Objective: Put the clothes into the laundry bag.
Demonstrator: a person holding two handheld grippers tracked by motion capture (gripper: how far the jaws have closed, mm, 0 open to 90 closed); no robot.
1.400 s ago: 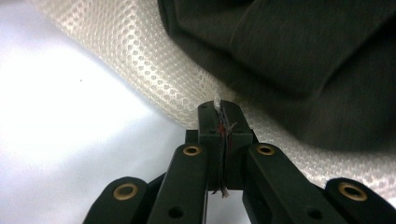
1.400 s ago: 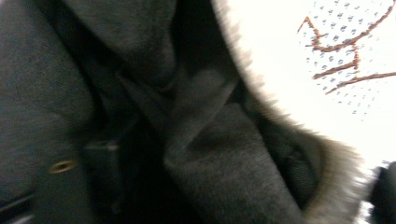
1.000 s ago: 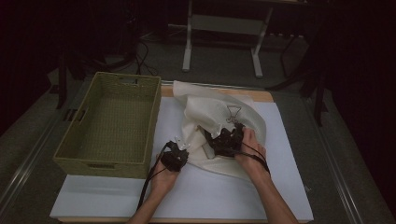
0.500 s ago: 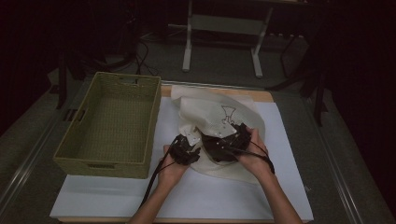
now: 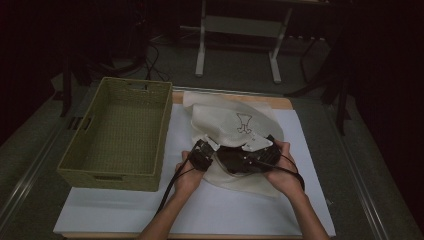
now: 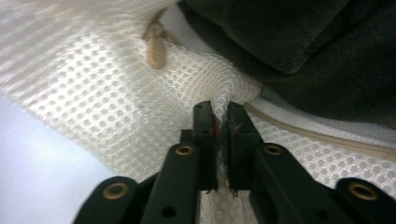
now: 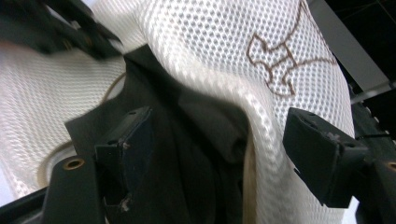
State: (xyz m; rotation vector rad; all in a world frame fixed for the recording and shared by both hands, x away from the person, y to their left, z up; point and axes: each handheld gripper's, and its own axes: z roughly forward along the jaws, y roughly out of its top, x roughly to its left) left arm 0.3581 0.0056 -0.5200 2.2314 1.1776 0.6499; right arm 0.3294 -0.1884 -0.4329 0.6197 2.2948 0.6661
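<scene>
scene: dim room, table w/ white sheet (image 5: 235, 215) on top, person's forearms in from bottom edge.
mesh bag (image 5: 227, 122): cream/white mesh laundry-type bag, lies on white sheet at centre, just right of basket. small brown printed figure on its upper side. far edge reaches the wooden table edge (image 5: 280, 102).
bag opening: faces the person, near edge lifted; zipper track runs along rim in left gripper view (image 6: 327, 140), beige zipper pull (image 6: 156, 53) hangs on the mesh above jaws.
dark garment (image 5: 240, 159): black/dark grey cloth, sits in mouth of bag, partly under the mesh; betw the two grippers in high view. in right gripper view (image 7: 196, 140) it fills the space under the mesh fold.
left gripper (image 6: 222, 140): jaws together, clamped on a pinch of mesh at bag rim, mesh bunched betw the pads. in high view (image 5: 202, 155) at left side of opening, left hand (image 5: 187, 175) around it, cable trails back along forearm.
right gripper (image 7: 224, 154): jaws wide apart, not gripping; dark garment + mesh fold lie betw them, contact w/ either pad can't tell. high view (image 5: 260, 157): at right side of opening, right hand (image 5: 282, 170) behind it.
basket (image 5: 75, 165): olive-green woven rectangular bin, left of bag, on the sheet's left part, handle cutouts in end walls.
bkgd: metal stand legs (image 5: 202, 50) on floor beyond table, dark.
</scene>
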